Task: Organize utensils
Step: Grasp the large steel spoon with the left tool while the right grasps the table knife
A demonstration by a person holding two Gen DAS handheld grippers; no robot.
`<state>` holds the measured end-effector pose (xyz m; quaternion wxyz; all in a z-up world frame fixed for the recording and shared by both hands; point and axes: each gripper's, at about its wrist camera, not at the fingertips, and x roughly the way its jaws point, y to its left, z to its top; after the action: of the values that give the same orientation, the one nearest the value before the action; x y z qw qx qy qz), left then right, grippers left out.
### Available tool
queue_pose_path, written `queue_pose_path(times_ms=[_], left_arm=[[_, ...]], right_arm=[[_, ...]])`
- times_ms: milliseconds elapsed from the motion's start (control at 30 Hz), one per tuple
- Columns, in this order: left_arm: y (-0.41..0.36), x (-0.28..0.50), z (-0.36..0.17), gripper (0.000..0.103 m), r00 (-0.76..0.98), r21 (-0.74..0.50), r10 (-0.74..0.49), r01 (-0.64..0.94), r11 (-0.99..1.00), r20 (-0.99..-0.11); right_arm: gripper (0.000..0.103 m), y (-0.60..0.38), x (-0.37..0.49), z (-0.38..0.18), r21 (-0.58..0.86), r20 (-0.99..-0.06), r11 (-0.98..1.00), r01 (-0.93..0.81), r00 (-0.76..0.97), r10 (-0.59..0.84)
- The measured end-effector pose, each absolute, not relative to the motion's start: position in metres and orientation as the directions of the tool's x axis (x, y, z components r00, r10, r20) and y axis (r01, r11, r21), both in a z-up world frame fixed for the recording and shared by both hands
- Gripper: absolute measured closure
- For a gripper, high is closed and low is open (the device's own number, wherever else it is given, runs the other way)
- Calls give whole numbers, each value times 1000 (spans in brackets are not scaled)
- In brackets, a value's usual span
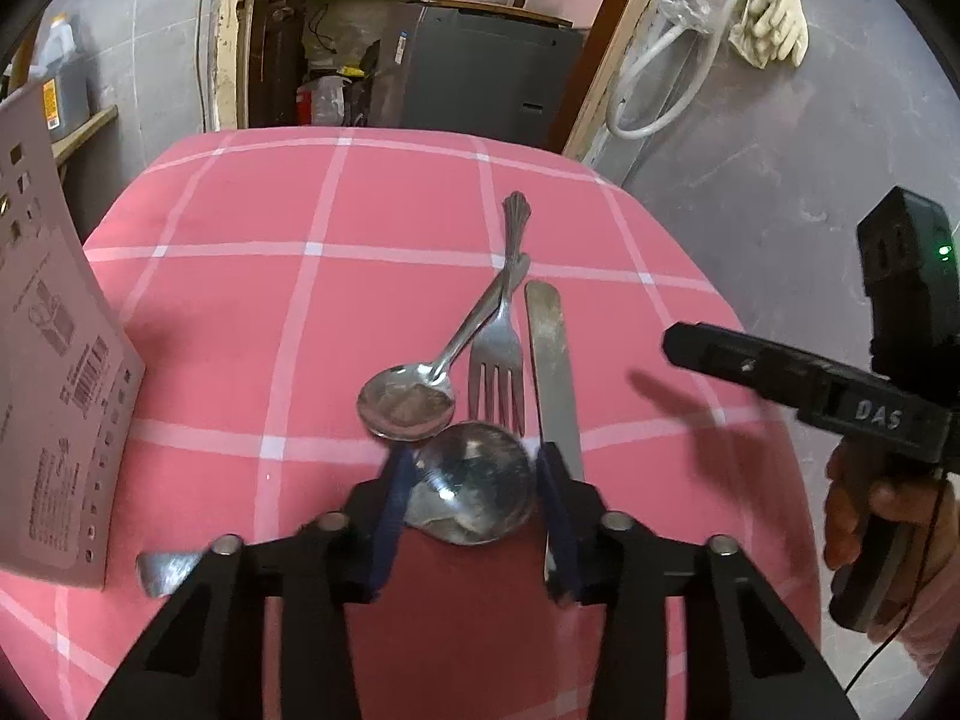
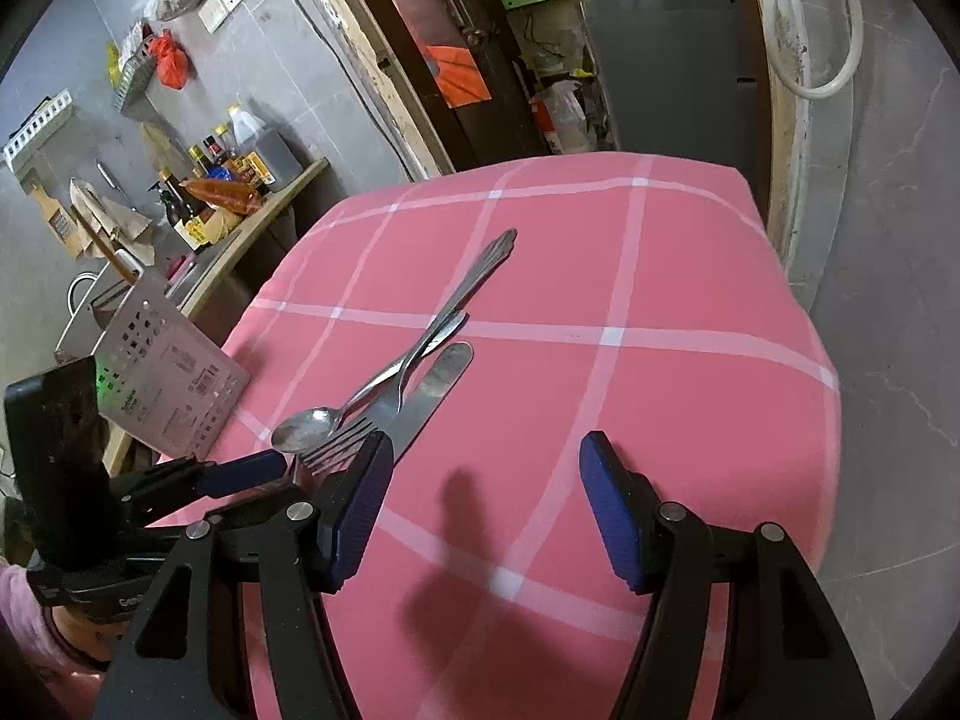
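Note:
A large spoon (image 1: 474, 492) lies on the pink checked cloth (image 1: 270, 312). My left gripper (image 1: 475, 453) is shut on its bowl, with a blue pad against each side. A flat metal end (image 1: 162, 570) shows at the lower left; what joins it to the bowl is hidden under the gripper. Just beyond the bowl lie a small spoon (image 1: 408, 402), a fork (image 1: 497, 360) and a knife (image 1: 555, 372), side by side. My right gripper (image 2: 485, 444) hangs open over bare cloth to the right of the knife (image 2: 432, 384), with nothing between its fingers (image 2: 354, 510).
A perforated metal utensil holder (image 2: 174, 360) with a label stands at the table's left edge. Grey floor (image 2: 888, 330) drops away past the right edge. A counter with bottles (image 2: 228, 180) stands to the left, and a doorway with a grey cabinet (image 1: 480, 72) lies behind the table.

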<state>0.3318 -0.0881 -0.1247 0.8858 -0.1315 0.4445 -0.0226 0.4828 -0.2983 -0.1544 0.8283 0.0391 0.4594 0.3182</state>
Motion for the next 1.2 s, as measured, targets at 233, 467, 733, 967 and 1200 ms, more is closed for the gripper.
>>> queue_pose_path(times_ms=[233, 467, 733, 967, 1200], left_arm=[[-78, 341, -116, 94, 624, -264, -134, -121, 957, -770], [-60, 343, -117, 94, 629, -297, -119, -185, 937, -768], [-52, 339, -119, 94, 632, -307, -110, -211, 928, -767], [-52, 340, -120, 93, 615, -296, -105, -217, 930, -781], [-51, 335, -121, 91, 591, -280, -98, -224, 934, -800]], right_arm=[[44, -269, 491, -162, 311, -784, 811, -496, 348, 514], [44, -240, 500, -166, 226, -818, 816, -531, 351, 455], [43, -213, 491, -163, 47, -872, 836, -546, 385, 301], [42, -207, 488, -157, 16, -917, 864, -503, 337, 213], [57, -217, 471, -150, -2, -928, 863, -505, 322, 186]])
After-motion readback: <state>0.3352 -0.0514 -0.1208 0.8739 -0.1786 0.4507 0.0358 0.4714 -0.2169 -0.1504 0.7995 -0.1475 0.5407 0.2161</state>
